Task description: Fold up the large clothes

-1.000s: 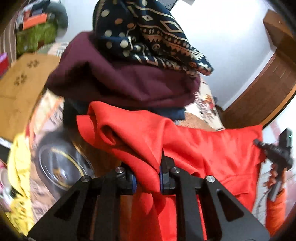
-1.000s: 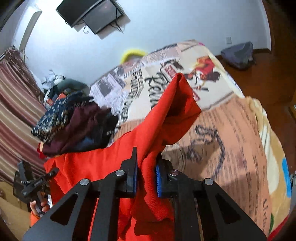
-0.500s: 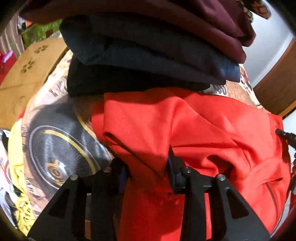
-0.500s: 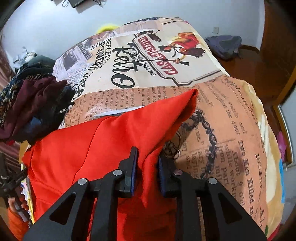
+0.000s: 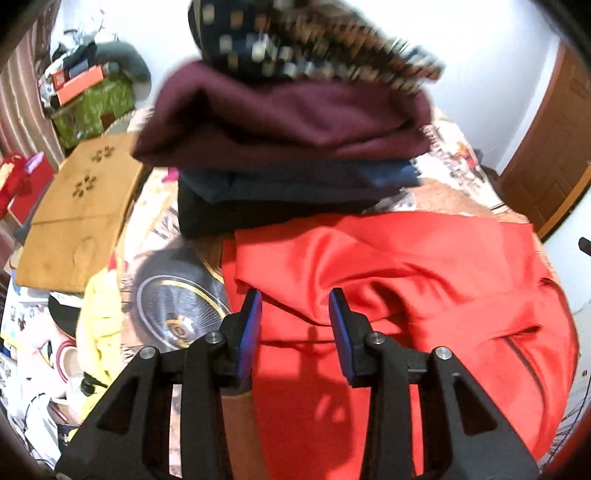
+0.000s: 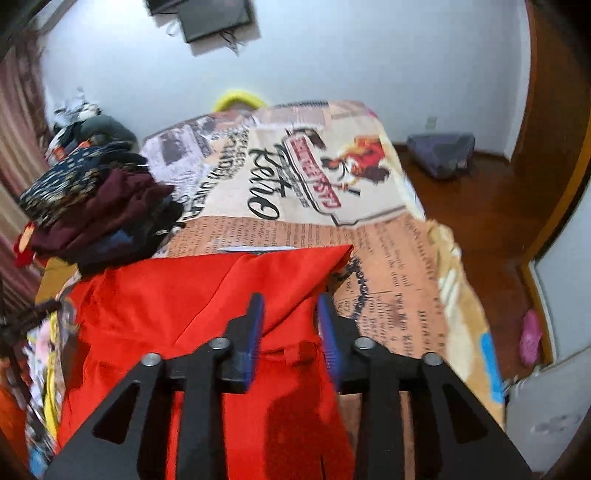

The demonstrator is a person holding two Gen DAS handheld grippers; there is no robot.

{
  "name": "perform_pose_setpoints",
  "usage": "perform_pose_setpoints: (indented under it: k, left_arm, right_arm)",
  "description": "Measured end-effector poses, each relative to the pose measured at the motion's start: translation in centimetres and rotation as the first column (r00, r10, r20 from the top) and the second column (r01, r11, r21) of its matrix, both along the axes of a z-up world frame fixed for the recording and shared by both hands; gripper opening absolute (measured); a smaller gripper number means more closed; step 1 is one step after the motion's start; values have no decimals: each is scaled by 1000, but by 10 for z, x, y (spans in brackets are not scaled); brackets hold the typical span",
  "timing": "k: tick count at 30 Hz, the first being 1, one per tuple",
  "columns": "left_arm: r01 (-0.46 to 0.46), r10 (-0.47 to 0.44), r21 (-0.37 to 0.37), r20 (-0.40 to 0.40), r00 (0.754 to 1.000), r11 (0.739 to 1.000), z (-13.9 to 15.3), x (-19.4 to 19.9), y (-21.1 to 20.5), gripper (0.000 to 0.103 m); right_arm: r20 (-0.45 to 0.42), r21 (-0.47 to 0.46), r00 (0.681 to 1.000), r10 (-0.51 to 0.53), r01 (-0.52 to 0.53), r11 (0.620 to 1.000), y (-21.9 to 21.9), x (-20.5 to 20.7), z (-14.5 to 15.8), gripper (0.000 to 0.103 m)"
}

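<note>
Left wrist view showed the left gripper (image 5: pixel 295 314) with its jaws spread wide and nothing between them, hanging just above the near edge of the red garment (image 5: pixel 406 295), which lay on the bed (image 5: pixel 177 302) with a ridge of loose folds running across its middle. The right gripper (image 6: pixel 290 314) was likewise wide and empty over the same red cloth, whose far corner (image 6: pixel 343 253) came to a point on the printed bedspread (image 6: pixel 388 258).

The likely trouble lay in those wrinkles — any next fold laid over an unsmoothed ridge would probably come out lopsided, and a pinch taken there could catch two layers instead of one. The cloth looked thin and slippery, so a shallow grip might let it slide out.

Just beyond the garment's far edge stood a stack of folded clothes (image 5: pixel 288 147) — black at the bottom, then dark blue, maroon, and a patterned navy piece on top, which was blurred. The stack sat near enough that a lifted edge swung toward it could, by my judgement, knock the top piece off. A yellow cloth (image 5: pixel 99 306) lay at the bed's left side, and a brown cardboard box (image 5: pixel 74 221) beside the bed. Farther off, a dark bundle (image 6: pixel 439 155) rested on the wooden floor and a screen (image 6: pixel 210 14) hung on the wall.
</note>
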State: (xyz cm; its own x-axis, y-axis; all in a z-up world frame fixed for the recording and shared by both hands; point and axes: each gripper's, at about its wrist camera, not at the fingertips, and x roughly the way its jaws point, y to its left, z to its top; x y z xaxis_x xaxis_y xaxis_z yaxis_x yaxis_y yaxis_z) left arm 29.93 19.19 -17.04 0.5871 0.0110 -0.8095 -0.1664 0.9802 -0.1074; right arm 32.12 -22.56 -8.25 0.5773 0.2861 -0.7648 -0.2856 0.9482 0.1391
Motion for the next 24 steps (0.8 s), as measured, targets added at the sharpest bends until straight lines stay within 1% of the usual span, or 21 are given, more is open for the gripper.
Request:
perform_pose_setpoints:
  k: [1,2,3,4,6,7,9,13,17,19,21,23,24]
  left_arm:
    - [5,-5,3,13,1000,1000,8,-7,0,38]
    - [12,-12,7,29,999,1000,17,-16,-2,44]
    - [15,-15,9,40,999,1000,21,-21,-5,53]
    - [17,-17,10,50,999,1000,26,-28,-8,58]
    - [27,-26,-9,50,998,1000,27,-44,-12,83]
    - [34,-33,-28,43,999,999,25,-52,-14,86]
    - [54,-53,-60,20,998,997,14,-66,-17,87]
    - [58,-63,-82,-63,996,995,-16,-89,-20,87]
    - [9,-39,-177,-164,986,984,-49,-104,-11,87]
    - [-16,-33,-237,-200,979,971,-64,-111,-7,87]
    - [-20,-54,-322,-217,975,947,-75,-118,-5,87]
    - [-30,-65,-379,-238,969,925,-84,-124,-4,87]
    - [-33,-70,-387,-248,966,922,-88,-127,-6,87]
  right_arm:
    - [27,-12,1000,11,-11,1000,-2,-12,8,46]
    - [41,-17,999,16,-16,1000,-4,-17,12,47]
    - [58,-20,998,25,-24,1000,-6,-25,16,48]
    - [66,-27,997,37,-36,999,-8,-36,21,48]
    - [49,-33,997,58,-56,998,-13,-49,21,49]
    - [42,-32,997,68,-66,997,-16,-56,20,50]
    - [34,-42,996,79,-77,996,-20,-70,15,52]
    - [3,-107,997,76,-75,991,-29,-93,-8,53]
    - [-59,-102,997,52,-58,993,-40,-104,-34,53]
    - [-101,-74,995,28,-35,997,-45,-107,-48,53]
    - [-144,-36,989,16,-21,999,-49,-109,-59,53]
    - [-175,-10,985,3,-4,1000,-53,-109,-68,53]
    - [-180,-9,984,-8,6,1000,-54,-110,-71,53]
